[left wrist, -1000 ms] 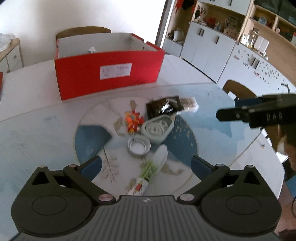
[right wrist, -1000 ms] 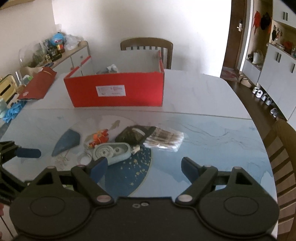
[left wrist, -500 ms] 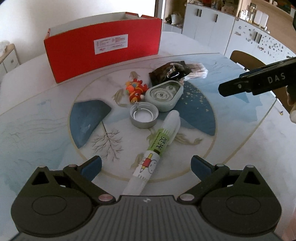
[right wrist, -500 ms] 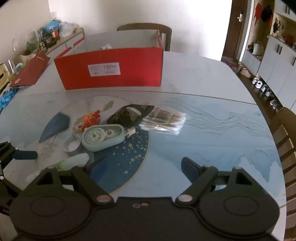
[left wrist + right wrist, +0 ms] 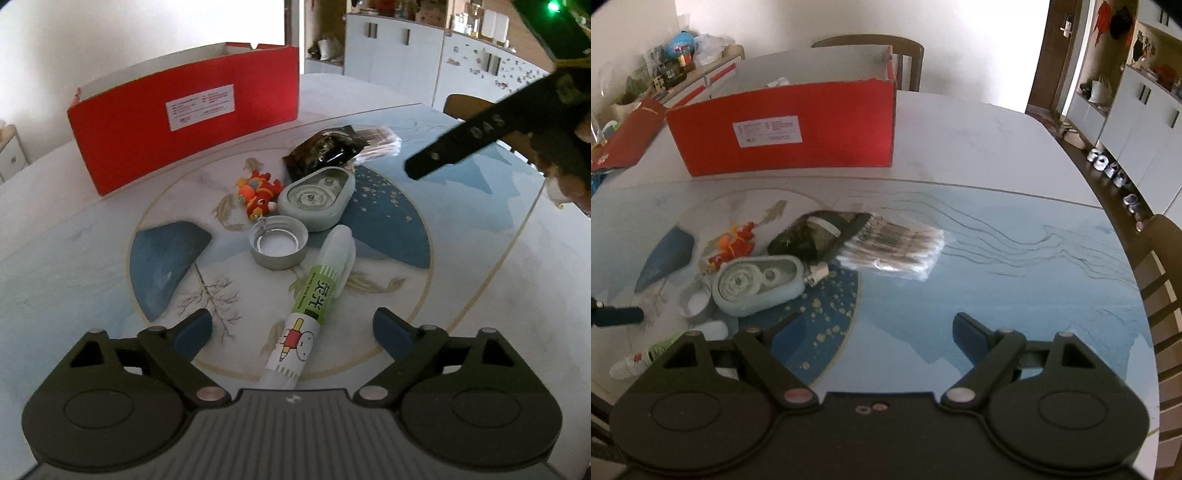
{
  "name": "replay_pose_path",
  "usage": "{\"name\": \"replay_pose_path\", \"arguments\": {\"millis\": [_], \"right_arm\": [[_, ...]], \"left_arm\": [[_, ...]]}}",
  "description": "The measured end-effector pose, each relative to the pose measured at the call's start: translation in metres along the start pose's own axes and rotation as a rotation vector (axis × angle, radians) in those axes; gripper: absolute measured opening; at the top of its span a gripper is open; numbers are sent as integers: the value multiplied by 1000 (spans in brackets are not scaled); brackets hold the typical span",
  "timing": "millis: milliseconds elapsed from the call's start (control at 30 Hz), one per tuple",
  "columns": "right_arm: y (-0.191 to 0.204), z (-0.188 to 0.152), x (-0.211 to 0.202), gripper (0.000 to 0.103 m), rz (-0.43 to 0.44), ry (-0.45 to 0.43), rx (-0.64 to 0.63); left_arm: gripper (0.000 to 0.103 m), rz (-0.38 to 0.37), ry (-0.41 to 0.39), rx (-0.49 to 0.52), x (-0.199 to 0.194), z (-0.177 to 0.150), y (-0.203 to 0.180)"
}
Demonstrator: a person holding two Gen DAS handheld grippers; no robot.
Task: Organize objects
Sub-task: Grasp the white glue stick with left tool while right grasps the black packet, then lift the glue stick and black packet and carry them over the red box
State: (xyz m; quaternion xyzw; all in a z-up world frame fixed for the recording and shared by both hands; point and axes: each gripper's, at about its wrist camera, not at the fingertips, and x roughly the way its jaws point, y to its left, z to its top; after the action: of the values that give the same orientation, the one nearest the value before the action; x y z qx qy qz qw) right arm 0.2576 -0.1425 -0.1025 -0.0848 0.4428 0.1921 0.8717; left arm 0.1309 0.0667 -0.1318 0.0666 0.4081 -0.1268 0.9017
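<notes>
Clutter sits mid-frame on the worktop (image 5: 461, 295), below the red box (image 5: 184, 125). We straddle the glue tube (image 5: 314, 306) with our left tongs (image 5: 291, 328), closing but not touching; our right tongs (image 5: 871, 332) gape empty.

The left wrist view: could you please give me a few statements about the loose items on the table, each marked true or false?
1. The glue stick lies between the left gripper fingers, untouched. True; the jaws are closing.
2. The metal cap lies with its hollow side down. False; its open side faces up.
3. The red box stands beyond the loose items. True.
4. The orange toy lies inside the box. False; it lies on the table.
</notes>
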Motion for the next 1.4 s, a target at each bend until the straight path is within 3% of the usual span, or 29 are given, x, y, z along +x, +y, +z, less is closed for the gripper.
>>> {"name": "replay_pose_path", "arguments": {"millis": [67, 133, 200, 400, 600, 900, 1167, 1400], "right_arm": [[3, 5, 0, 86, 11, -18, -2], [7, 12, 0, 86, 21, -35, -8], [13, 20, 2, 86, 26, -46, -22], [26, 42, 16, 86, 27, -57, -44], [38, 55, 36, 86, 9, -32, -67], [49, 58, 62, 79, -38, 23, -70], [52, 56, 58, 48, -63, 18, -74], [41, 59, 43, 37, -40, -14, -29]], "left_arm": [[93, -3, 2, 3, 0, 1, 1], [84, -5, -6, 8, -1, 0, 1], [65, -7, -16, 12, -3, 2, 0], [36, -34, -18, 43, -4, 5, -4], [21, -54, -5, 64, -4, 7, -7], [17, -62, 4, 43, -2, 10, -3], [17, -67, 9, 34, -2, 11, -1], [16, -103, 39, -63, -2, 16, 10]]}}
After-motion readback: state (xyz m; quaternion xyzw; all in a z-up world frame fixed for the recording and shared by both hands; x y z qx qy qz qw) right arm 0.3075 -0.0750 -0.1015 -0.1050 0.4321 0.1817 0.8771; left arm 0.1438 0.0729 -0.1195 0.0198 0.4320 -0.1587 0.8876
